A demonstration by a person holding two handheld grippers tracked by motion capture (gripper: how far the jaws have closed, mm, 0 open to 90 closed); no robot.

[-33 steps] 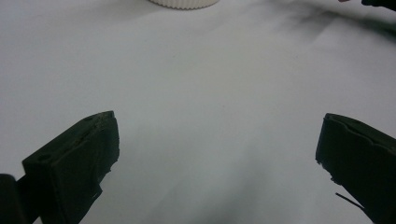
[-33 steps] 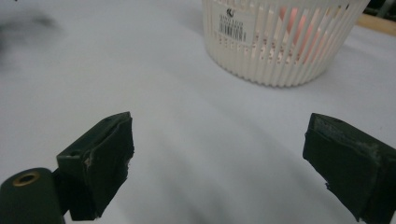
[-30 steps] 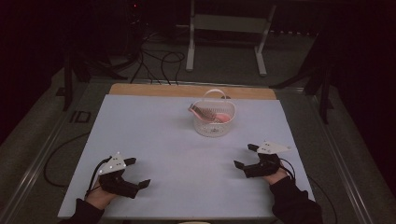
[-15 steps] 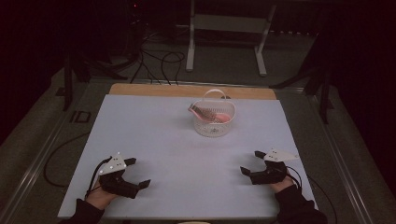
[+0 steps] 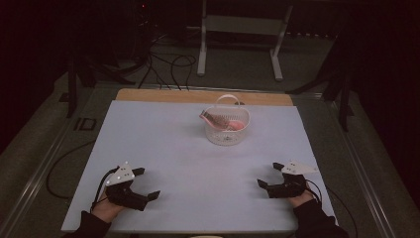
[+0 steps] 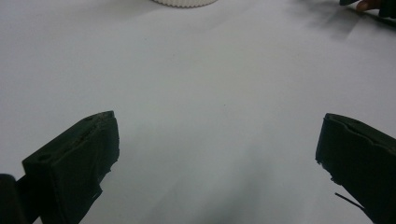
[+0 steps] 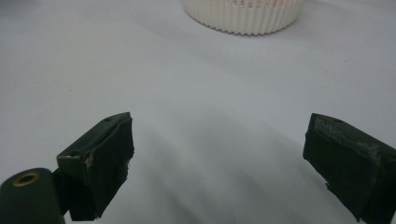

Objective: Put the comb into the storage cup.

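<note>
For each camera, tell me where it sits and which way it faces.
High view: above the person's side, looking forward and down on the table; hands, left tool, right tool.
Left gripper view: on the left tool, low over the sheet; own black jaws.
Right gripper view: on the right tool; own jaws.
Shared: white basket.

Table (image 5: 163, 148) is carrying a pale sheet; white ribbed basket (image 5: 227, 133) is sitting on it toward 12 o'clock, well apart from the near edge.

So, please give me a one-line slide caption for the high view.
Both open grippers, left and right, rest near a white basket on the table.
</note>
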